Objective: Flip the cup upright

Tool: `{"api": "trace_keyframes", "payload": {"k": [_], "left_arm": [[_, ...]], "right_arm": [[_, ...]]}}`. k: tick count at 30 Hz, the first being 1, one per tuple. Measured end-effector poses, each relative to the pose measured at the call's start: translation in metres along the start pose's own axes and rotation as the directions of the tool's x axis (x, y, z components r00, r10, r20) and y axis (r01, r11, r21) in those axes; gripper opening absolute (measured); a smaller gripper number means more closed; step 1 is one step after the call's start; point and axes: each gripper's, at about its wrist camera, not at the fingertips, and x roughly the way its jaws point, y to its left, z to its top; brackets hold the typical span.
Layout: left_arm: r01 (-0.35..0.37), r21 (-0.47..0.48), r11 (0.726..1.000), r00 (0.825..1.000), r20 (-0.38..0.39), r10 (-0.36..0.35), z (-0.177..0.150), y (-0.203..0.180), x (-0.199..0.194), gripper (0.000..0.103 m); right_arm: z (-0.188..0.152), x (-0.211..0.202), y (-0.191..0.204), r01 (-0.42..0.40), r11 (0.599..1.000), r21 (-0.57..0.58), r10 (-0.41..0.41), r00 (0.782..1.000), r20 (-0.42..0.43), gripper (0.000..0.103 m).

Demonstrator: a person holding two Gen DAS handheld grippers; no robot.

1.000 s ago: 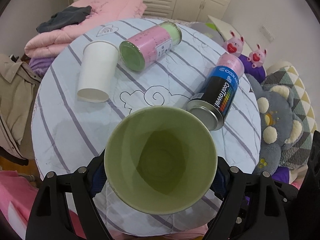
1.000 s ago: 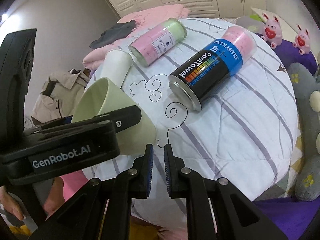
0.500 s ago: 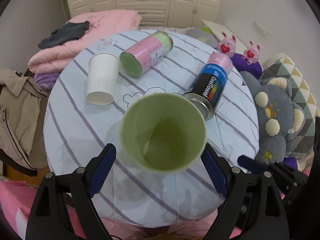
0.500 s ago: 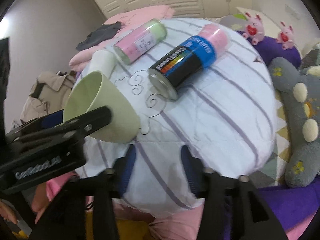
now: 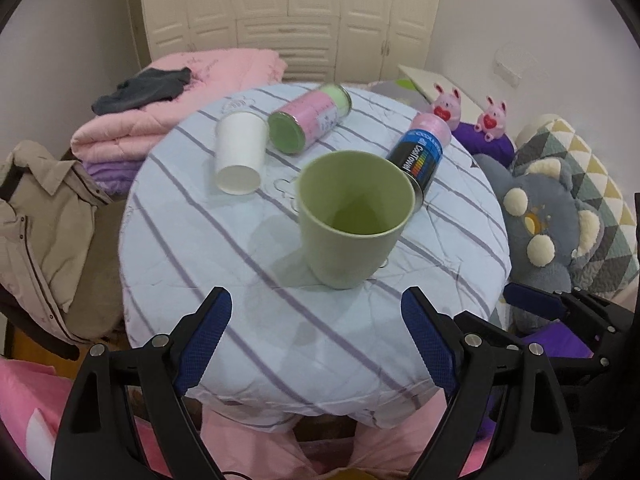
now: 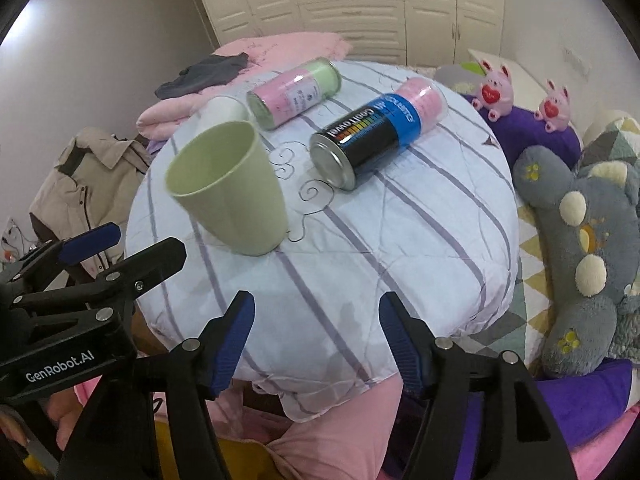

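Note:
A pale green cup (image 5: 352,220) stands upright, mouth up, on the round table with the striped cloth (image 5: 208,248); it also shows in the right wrist view (image 6: 228,188). My left gripper (image 5: 316,332) is open and empty, back from the cup near the table's front edge. My right gripper (image 6: 316,340) is open and empty, over the front edge, to the right of the cup. The left gripper's body (image 6: 68,304) shows at the left of the right wrist view.
A white paper cup (image 5: 239,152) lies on its side at the back left. A pink and green canister (image 5: 308,120) and a black and blue can (image 5: 420,156) lie behind the green cup. Plush toys (image 5: 548,224) sit right, folded blankets (image 5: 160,112) and a jacket (image 5: 44,216) left.
The left gripper opened and let go of the green cup, which now stands on the table, then drew back. The right gripper opened from shut and also drew back.

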Motion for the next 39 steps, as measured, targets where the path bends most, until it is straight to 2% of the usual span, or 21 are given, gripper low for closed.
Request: {"api": "trace_keyframes", "payload": {"k": [3,7,13,17,24,27,31,34,39], "left_arm": [[-0.008,-0.003,1.000,0.999,0.031,0.008,-0.005,0.005,-0.007,0.088],[-0.021,0.006,1.000,0.997,0.078,0.020,-0.008,0.011,-0.015,0.088],[-0.017,0.023,1.000,0.984,0.179,0.013,-0.013,0.018,-0.025,0.093],[-0.030,0.038,0.999,0.973,0.230,0.021,-0.016,0.021,-0.027,0.093],[-0.045,0.030,0.999,0.951,0.309,0.033,-0.025,0.029,-0.030,0.093],[-0.076,0.037,0.996,0.941,0.334,0.059,-0.029,0.028,-0.029,0.093],[-0.103,0.047,0.994,0.920,0.383,0.077,-0.034,0.025,-0.030,0.093],[-0.101,0.054,0.993,0.918,0.389,0.072,-0.036,0.024,-0.027,0.093],[-0.085,0.053,0.995,0.918,0.392,0.058,-0.039,0.023,-0.024,0.093]], "right_arm": [[-0.004,-0.003,0.007,0.005,1.000,-0.022,-0.005,1.000,0.013,0.074],[-0.006,-0.010,0.015,0.023,0.998,-0.052,-0.020,0.998,0.057,0.074],[-0.010,-0.023,0.024,0.088,0.994,-0.067,-0.077,0.986,0.149,0.076],[-0.016,-0.031,0.031,0.137,0.988,-0.077,-0.116,0.966,0.233,0.076],[-0.020,-0.038,0.030,0.131,0.991,-0.026,-0.114,0.934,0.339,0.077],[-0.023,-0.040,0.028,0.115,0.993,-0.008,-0.104,0.920,0.379,0.077],[-0.029,-0.043,0.025,0.111,0.994,0.016,-0.107,0.896,0.431,0.077],[-0.035,-0.045,0.022,0.103,0.994,0.022,-0.102,0.882,0.460,0.077],[-0.039,-0.041,0.019,0.092,0.995,0.035,-0.098,0.879,0.466,0.077]]}}
